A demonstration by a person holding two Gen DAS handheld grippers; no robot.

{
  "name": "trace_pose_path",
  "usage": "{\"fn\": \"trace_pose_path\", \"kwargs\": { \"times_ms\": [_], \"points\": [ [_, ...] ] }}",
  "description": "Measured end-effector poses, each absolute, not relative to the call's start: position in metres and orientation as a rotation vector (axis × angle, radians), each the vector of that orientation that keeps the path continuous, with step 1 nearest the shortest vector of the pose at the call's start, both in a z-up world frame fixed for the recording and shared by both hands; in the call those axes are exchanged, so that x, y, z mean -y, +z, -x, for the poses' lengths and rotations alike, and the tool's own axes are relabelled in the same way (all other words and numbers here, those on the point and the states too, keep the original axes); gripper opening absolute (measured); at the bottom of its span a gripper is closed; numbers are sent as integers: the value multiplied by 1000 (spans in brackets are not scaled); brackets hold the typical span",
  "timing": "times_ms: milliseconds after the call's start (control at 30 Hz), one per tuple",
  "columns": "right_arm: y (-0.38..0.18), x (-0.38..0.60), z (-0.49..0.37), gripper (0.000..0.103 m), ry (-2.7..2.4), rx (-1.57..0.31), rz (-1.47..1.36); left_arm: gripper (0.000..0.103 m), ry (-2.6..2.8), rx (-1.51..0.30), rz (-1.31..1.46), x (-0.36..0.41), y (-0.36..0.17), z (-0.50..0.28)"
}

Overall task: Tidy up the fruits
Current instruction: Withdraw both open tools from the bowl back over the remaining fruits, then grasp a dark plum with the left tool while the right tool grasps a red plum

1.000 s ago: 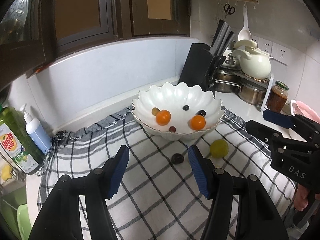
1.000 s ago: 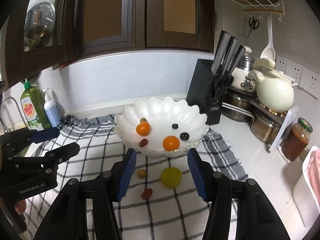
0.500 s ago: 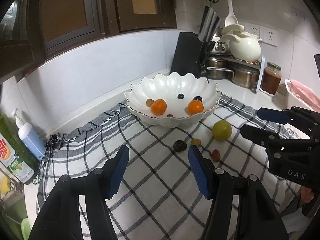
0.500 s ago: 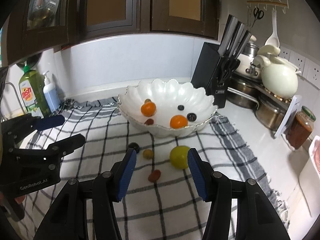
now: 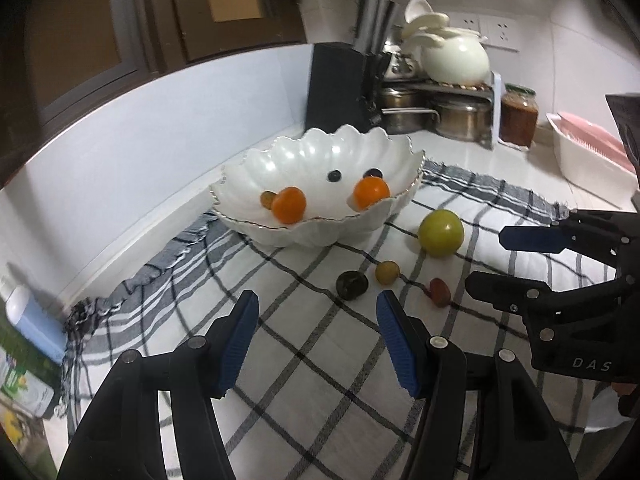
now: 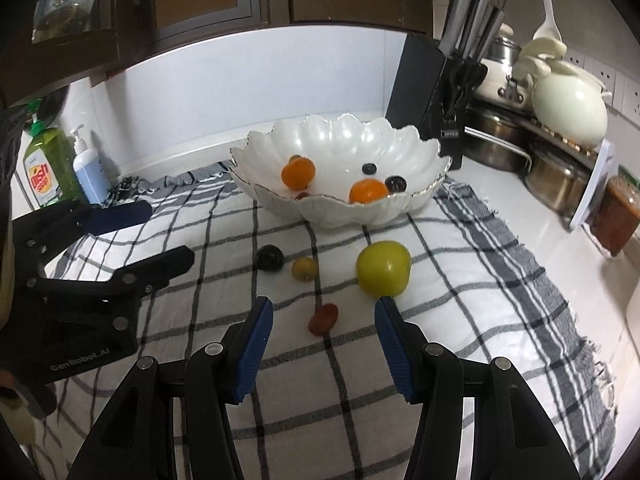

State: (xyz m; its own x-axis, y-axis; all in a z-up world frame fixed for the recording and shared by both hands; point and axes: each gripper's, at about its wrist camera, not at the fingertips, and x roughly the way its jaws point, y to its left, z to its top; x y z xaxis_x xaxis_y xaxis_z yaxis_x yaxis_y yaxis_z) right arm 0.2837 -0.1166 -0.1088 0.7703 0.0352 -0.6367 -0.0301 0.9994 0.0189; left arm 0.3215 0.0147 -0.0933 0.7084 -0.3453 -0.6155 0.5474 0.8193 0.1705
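A white scalloped bowl stands on a checked cloth and holds two orange fruits, dark berries and a few small ones. In front of it on the cloth lie a green fruit, a small yellow fruit, a dark fruit and a small red fruit. My left gripper is open and empty, short of the dark fruit. My right gripper is open, with the red fruit just ahead between its tips.
A black knife block, metal pots, a cream pot and a jar crowd the back right. Dish soap and a pump bottle stand at the left. A pink-and-white rack sits far right.
Both grippers have come down toward the cloth and nearer the loose fruits. The left one has also rolled. Their jaws stay as wide as before.
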Motion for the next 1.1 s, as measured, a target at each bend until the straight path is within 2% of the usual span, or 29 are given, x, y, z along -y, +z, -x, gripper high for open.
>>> {"fn": "trace_pose_path", "kwargs": {
  "times_ms": [200, 800, 1100],
  "points": [
    [-121, 120, -294, 53, 25, -717, -56, 58, -551, -640, -361, -7, -106, -340],
    [-151, 129, -320, 34, 44, -793, -186, 47, -628, -715, -417, 24, -139, -376],
    [-159, 132, -324, 30, 50, -815, -209, 46, -636, -748, -429, 32, -148, -385]
  ]
}}
